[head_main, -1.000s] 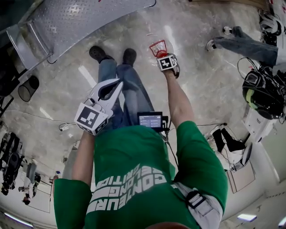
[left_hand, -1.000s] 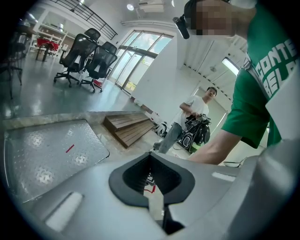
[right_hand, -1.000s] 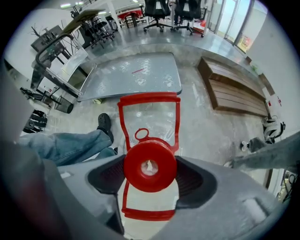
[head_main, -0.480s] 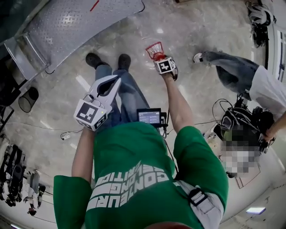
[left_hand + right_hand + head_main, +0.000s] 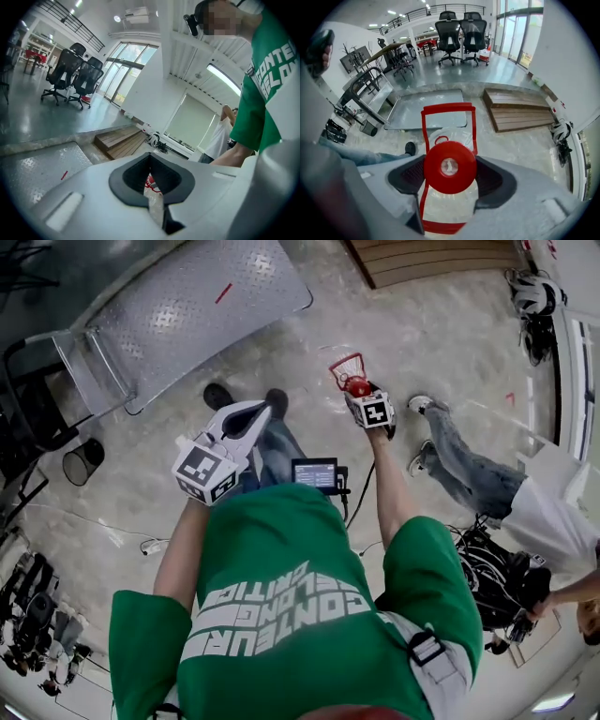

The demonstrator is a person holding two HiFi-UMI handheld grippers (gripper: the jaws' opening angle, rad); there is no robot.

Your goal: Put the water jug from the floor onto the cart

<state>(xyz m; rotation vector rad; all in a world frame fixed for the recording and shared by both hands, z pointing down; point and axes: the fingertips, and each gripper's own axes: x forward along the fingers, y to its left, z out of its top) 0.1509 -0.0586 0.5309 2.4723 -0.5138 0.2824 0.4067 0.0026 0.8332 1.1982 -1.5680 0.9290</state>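
The water jug [image 5: 346,368], clear with a red carry frame and a red cap [image 5: 449,167], hangs above the floor in front of the person's feet. My right gripper [image 5: 362,396] is shut on its neck just under the cap, a pad on each side. My left gripper [image 5: 251,415] is held at waist height to the left, shut, with nothing in it; in the left gripper view a sliver of the jug shows through its jaws. The cart [image 5: 192,310], a flat diamond-plate platform with a tube handle [image 5: 82,381], stands ahead and to the left, also in the right gripper view [image 5: 427,110].
A stepped wooden platform [image 5: 427,259] lies ahead on the right. Another person [image 5: 487,488] crouches close at the right beside bags and cables [image 5: 497,582]. A mesh waste basket [image 5: 82,461] stands left of the cart. Office chairs [image 5: 459,26] are far behind it.
The view has moved toward the cart, which now lies closer and fuller in view. The jug stays held in my right gripper. The other person has shifted at the right.
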